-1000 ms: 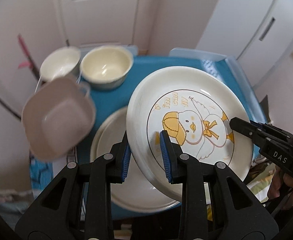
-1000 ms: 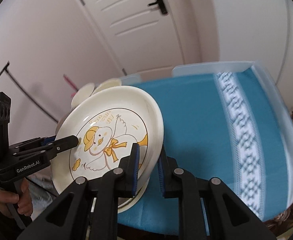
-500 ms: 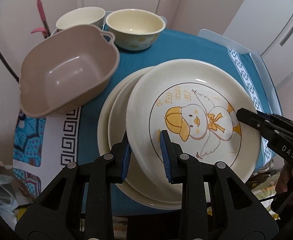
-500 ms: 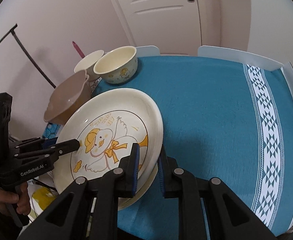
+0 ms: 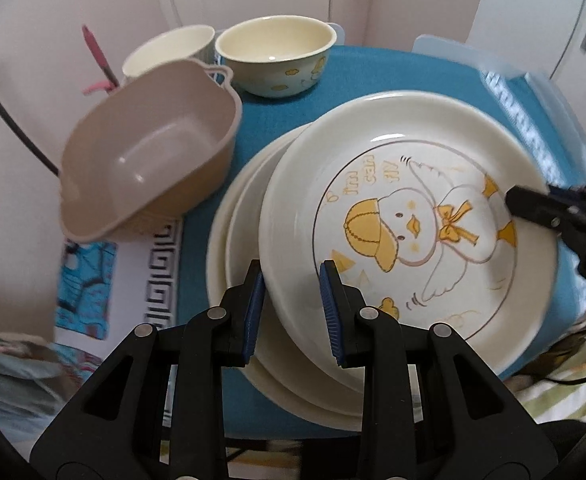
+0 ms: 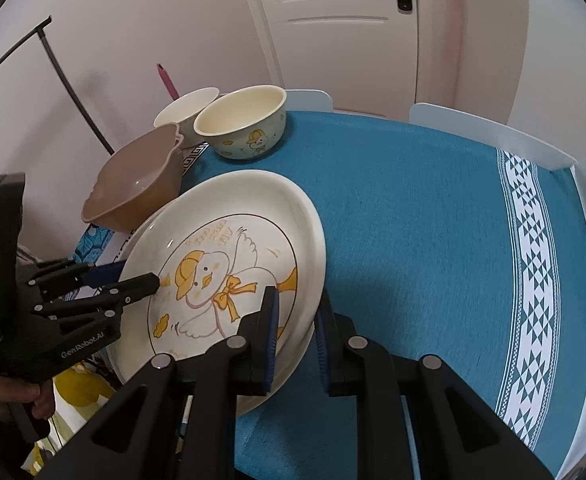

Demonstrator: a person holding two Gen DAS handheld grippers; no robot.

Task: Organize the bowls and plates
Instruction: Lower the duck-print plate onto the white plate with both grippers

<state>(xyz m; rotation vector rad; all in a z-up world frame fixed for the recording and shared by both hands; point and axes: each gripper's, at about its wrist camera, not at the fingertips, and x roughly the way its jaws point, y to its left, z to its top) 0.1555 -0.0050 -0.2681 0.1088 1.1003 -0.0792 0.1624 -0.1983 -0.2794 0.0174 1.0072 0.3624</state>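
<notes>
A cream duck plate (image 5: 413,232) hangs slightly tilted over two stacked plain plates (image 5: 223,264) on the teal tablecloth. Whether it touches them I cannot tell. My left gripper (image 5: 291,276) is shut on its near rim. My right gripper (image 6: 297,300) is shut on the opposite rim (image 6: 313,240). Each gripper shows in the other's view: the right gripper (image 5: 521,204) at the plate's right side, the left gripper (image 6: 139,276) at its left side. Left of the plates stands a brown square bowl (image 5: 145,160). Behind it are a cream duck bowl (image 5: 273,52) and a white bowl (image 5: 165,52).
The teal cloth (image 6: 433,220) stretches bare to the right of the plates, with a white patterned band (image 6: 533,260) near the far edge. White panels (image 6: 489,132) rise along the table's back. A pink stick (image 6: 167,80) and a black rod (image 6: 69,88) stand by the wall.
Both grippers have come down with the duck plate, from well above the table to just over the stacked plates. The bowls have stayed where they were.
</notes>
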